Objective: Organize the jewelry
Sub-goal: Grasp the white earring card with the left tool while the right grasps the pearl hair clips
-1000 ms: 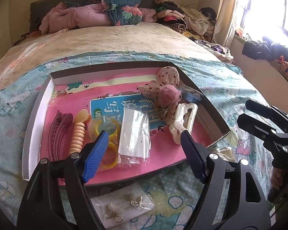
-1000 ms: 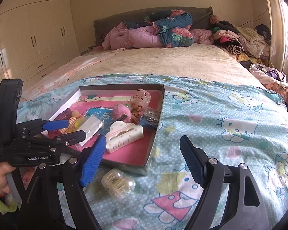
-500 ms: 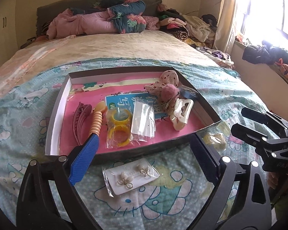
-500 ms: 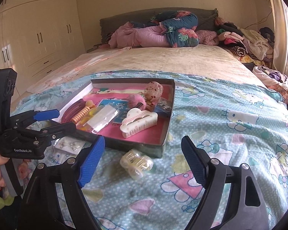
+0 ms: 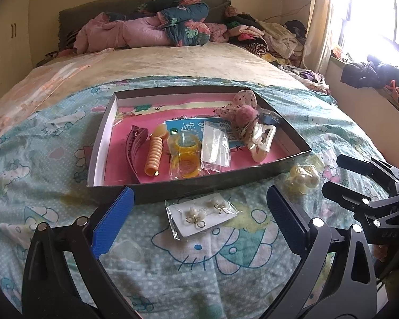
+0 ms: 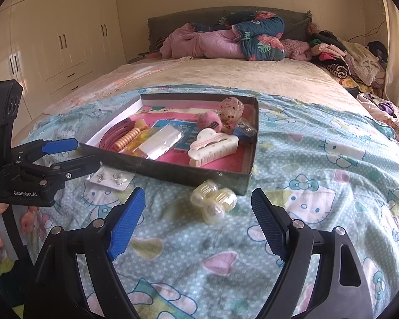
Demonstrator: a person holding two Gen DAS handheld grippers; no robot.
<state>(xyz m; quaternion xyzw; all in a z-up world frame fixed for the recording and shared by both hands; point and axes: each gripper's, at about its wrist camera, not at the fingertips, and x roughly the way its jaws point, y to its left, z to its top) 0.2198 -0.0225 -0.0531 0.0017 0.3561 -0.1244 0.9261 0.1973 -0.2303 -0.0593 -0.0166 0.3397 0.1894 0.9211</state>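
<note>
A shallow dark box point(image 5: 199, 183) point(image 6: 173, 171) with a pink floor lies on the bed and holds several hair clips, yellow rings, a clear packet and a pompom clip. A bagged card of earrings point(image 5: 203, 214) point(image 6: 111, 178) lies on the quilt just in front of the box. A pale yellow claw clip point(image 5: 303, 176) point(image 6: 212, 202) lies by the box's near right corner. My left gripper point(image 5: 196, 218) is open and empty, its fingers either side of the earring card. My right gripper point(image 6: 198, 218) is open and empty, in front of the yellow clip.
The quilt point(image 6: 319, 186) has a cartoon cat print. Folded bedding point(image 5: 157, 26) and piled clothes point(image 5: 266, 34) lie at the head of the bed. A wardrobe point(image 6: 53, 40) stands to the left, a window ledge with clothes point(image 5: 372, 74) to the right.
Both grippers have drawn back from the box toward the foot of the bed. The earring card and the yellow clip now show fully in front of the fingers. Both stayed open.
</note>
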